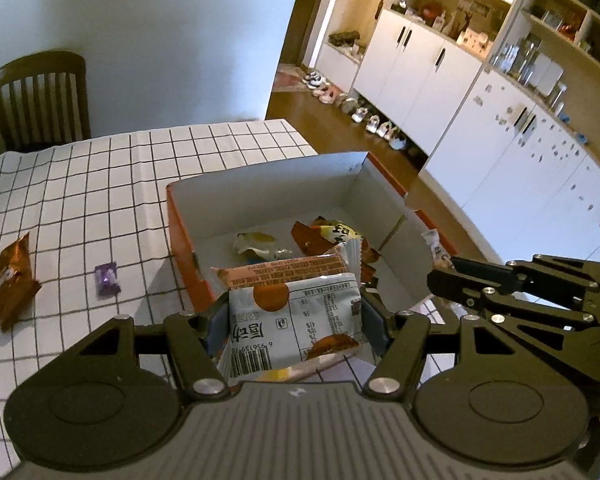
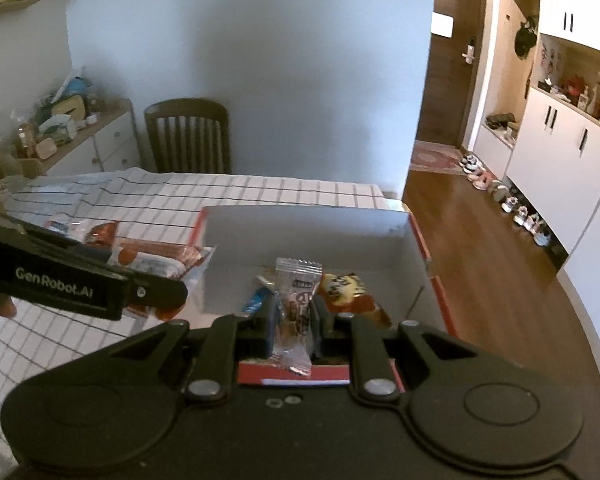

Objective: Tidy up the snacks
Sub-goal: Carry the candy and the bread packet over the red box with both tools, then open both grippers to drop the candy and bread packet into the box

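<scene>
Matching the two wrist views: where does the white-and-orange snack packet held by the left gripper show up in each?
Left wrist: white-and-orange snack packet at lower centre, clamped in the left gripper, near the box.
Right wrist: the packet at middle left, behind the left gripper's finger, left of the box.
Shared landmark: the open box.

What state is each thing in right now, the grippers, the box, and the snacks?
Left gripper: shut on white packet.
Right gripper: shut on clear packet.
Box: open, some snacks inside.
Brown packet: lying on table.
Purple candy: lying on table.
</scene>
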The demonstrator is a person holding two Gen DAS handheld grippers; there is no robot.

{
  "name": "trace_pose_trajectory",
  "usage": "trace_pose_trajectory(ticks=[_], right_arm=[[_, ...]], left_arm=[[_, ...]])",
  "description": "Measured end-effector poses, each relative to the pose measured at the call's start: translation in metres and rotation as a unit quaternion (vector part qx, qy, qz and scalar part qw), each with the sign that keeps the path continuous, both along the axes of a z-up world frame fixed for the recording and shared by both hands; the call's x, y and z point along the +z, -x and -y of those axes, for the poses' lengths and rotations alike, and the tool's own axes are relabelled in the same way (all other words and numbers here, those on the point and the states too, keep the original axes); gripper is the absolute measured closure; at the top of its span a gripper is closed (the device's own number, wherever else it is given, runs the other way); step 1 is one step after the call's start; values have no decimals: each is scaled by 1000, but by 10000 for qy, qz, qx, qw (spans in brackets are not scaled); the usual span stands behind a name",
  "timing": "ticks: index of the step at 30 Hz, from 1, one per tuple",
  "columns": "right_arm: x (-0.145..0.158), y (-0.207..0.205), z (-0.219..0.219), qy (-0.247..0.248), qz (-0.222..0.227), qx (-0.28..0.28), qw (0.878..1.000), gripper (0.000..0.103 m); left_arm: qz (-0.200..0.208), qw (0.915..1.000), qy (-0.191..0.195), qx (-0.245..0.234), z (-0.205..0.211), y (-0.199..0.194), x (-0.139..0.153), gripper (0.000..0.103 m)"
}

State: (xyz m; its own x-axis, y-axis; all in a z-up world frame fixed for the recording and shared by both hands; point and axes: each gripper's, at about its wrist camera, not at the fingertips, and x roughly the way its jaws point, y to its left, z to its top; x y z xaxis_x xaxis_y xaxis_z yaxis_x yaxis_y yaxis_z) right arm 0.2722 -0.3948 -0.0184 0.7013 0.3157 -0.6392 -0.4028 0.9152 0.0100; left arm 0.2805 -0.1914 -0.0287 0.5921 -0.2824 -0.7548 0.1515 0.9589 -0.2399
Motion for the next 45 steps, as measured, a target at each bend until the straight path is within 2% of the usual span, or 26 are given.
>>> trace_pose_trajectory(ticks=[9,20,32,39,45], right_arm=[[-27,-39,17,176,-222,-177,9994,86],[-61,-80,26,436,-582,-226,9971,86],[-80,-99,30,516,-938,-31,9942,86],[-85,-103,36,425,-1112,-54,9929,85],[-84,-101,42,275,-1155,-139,9928,85]], left_arm=[[-179,9987,-482,-48,32,-51,-24,37],[-557,9953,-791,26,57,-99,-61,37],[-851,9910,-1032,-66,71,-115,-89,37],[-893,9906,-1032,-69,70,-116,-92,35],[-961,9908,-958,-8,66,-111,-92,29]])
